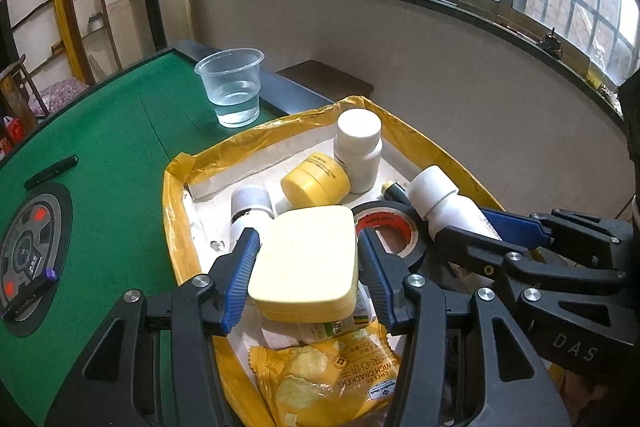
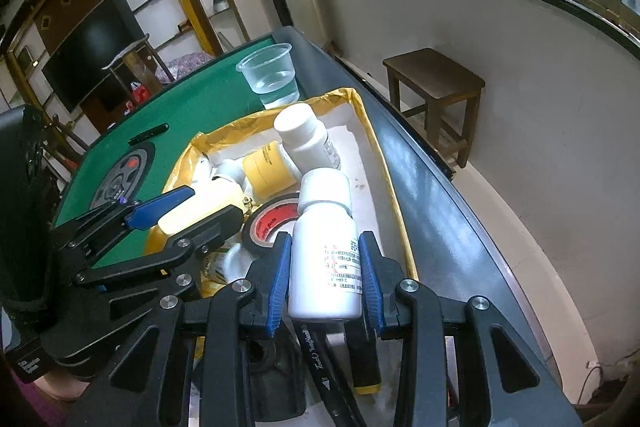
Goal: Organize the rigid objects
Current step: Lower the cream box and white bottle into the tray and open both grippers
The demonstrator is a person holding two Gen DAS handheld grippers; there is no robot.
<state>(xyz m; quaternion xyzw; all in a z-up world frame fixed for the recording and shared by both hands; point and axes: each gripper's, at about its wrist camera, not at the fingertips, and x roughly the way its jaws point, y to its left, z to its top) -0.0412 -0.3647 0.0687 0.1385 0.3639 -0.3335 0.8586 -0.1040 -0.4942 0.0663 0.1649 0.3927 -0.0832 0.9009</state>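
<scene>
Two items are mid-transfer over the yellow-lined box [image 1: 180,187] at the table's far edge: left gripper [image 1: 308,259] pinches a yellow case [image 1: 304,259], right gripper [image 2: 324,275] pinches a white bottle [image 2: 324,259]; several already inside.

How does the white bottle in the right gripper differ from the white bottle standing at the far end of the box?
The held bottle is clamped between the right gripper fingers above the box; the far bottle stands free inside it. The held bottle looks slimmer with a narrower cap; the far bottle is squatter, wide-capped. Both are white, capped and labelled.
</scene>
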